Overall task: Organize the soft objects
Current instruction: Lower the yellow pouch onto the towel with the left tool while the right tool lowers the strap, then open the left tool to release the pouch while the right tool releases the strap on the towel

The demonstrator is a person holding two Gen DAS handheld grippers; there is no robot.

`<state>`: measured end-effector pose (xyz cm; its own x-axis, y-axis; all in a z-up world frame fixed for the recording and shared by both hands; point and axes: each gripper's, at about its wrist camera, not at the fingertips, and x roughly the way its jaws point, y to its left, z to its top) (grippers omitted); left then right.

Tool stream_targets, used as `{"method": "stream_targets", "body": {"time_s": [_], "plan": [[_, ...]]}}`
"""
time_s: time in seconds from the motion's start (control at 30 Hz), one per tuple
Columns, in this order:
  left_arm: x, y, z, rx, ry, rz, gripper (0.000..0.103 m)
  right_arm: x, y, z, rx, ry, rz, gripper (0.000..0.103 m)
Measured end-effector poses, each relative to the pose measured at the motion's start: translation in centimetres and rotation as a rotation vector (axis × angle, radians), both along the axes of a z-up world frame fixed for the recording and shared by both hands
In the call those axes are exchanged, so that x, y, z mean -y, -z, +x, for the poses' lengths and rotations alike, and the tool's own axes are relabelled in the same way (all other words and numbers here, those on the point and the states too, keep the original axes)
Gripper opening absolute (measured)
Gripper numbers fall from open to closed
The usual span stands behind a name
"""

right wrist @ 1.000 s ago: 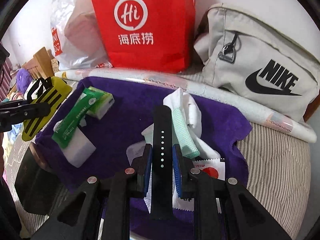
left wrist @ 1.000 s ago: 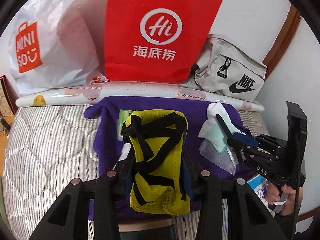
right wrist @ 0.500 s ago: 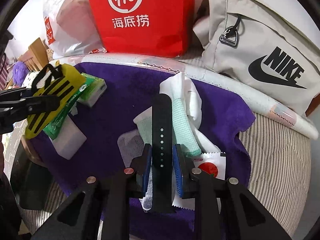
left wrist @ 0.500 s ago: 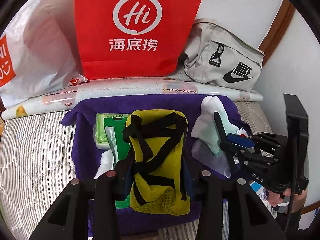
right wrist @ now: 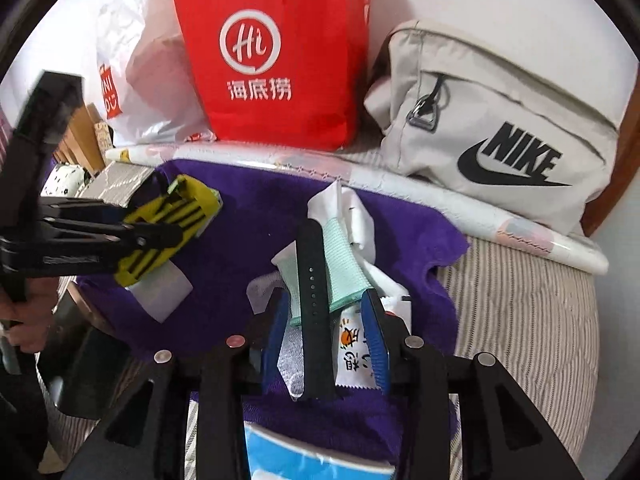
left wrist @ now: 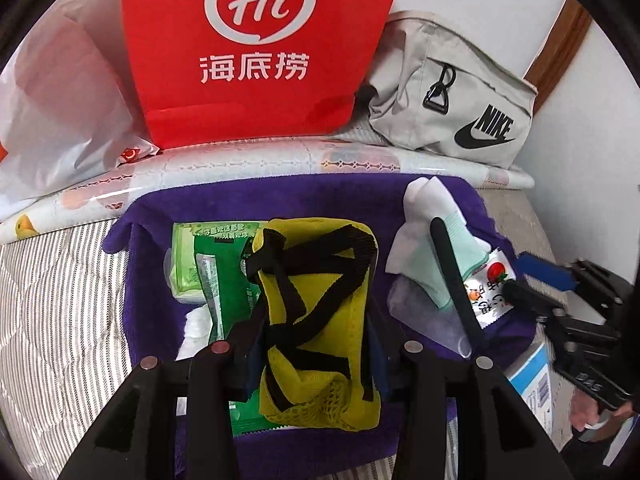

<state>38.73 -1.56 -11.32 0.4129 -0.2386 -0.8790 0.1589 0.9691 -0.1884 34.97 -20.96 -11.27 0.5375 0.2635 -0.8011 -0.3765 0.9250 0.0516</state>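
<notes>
Since a second ago the left gripper (left wrist: 316,344) has carried the yellow pouch (left wrist: 316,320) in over the purple towel (left wrist: 248,204), so it now hangs above the green tissue pack (left wrist: 208,264) rather than off the towel's left edge; the right gripper (right wrist: 328,340) has spread its blue pads (right wrist: 378,344), which were pinched on the black strap (right wrist: 314,312) before. Left wrist view: left gripper clamped on the pouch's sides, pouch long axis 6 to 12 o'clock, black webbing crossing its face, top end toward 12. Tissue pack sits at 10 o'clock of the pouch, partly under it. At 2 o'clock lie the white-and-mint sock (left wrist: 436,240) and a snack sachet (left wrist: 490,288), all on the towel. Right wrist view: jaws apart, strap between the pads, lying 6 to 12 o'clock with tip toward 12, not squeezed; cannot tell if either pad touches it. Sock just right of the strap, sachet under the right pad. Red bag (right wrist: 276,52) at 12, grey Nike bag (right wrist: 500,128) at 2.
</notes>
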Motion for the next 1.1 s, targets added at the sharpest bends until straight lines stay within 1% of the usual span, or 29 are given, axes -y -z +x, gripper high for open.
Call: {"method": "stream_targets", "body": {"time_s": [0.07, 0.17, 0.23, 0.3, 0.4, 0.57, 0.63, 0.73, 0.87, 0.93, 1.1], "plan": [[0.4, 0.4, 0.3, -0.007, 0.01, 0.023, 0.043, 0.2, -0.4, -0.5, 0.007, 0.001, 0.014, 0.038], [0.9, 1.0, 0.7, -0.024, 0.022, 0.031, 0.043, 0.2, -0.9, -1.0, 0.018, 0.002, 0.03, 0.038], [1.2, 1.6, 0.9, -0.037, 0.029, 0.056, 0.045, 0.3, -0.9, -1.2, 0.015, 0.001, 0.037, 0.038], [1.3, 1.7, 1.1, -0.038, 0.032, 0.06, 0.046, 0.3, -0.8, -1.4, 0.013, 0.005, 0.037, 0.038], [1.1, 1.8, 1.2, -0.044, 0.028, 0.061, 0.052, 0.5, -0.5, -1.7, 0.004, 0.005, 0.048, 0.038], [1.3, 2.0, 1.1, -0.044, 0.043, 0.064, 0.055, 0.4, -0.1, -2.3, -0.006, 0.001, 0.05, 0.038], [1.6, 2.1, 1.2, -0.049, 0.047, 0.064, 0.059, 0.4, 0.1, -2.5, -0.012, 0.002, 0.055, 0.038], [1.6, 2.1, 1.0, -0.054, 0.048, 0.061, 0.063, 0.5, 0.2, -2.8, -0.018, 0.004, 0.058, 0.038], [1.8, 2.0, 0.4, -0.053, 0.052, 0.089, 0.067, 0.7, 0.2, -3.4, -0.021, 0.01, 0.062, 0.038], [1.9, 1.9, 0.1, -0.056, 0.055, 0.086, 0.071, 0.8, 0.1, -3.6, -0.023, 0.013, 0.064, 0.038], [1.9, 1.2, -1.0, -0.055, 0.059, 0.095, 0.072, 0.8, -0.1, -4.3, -0.029, 0.007, 0.07, 0.038]]}}
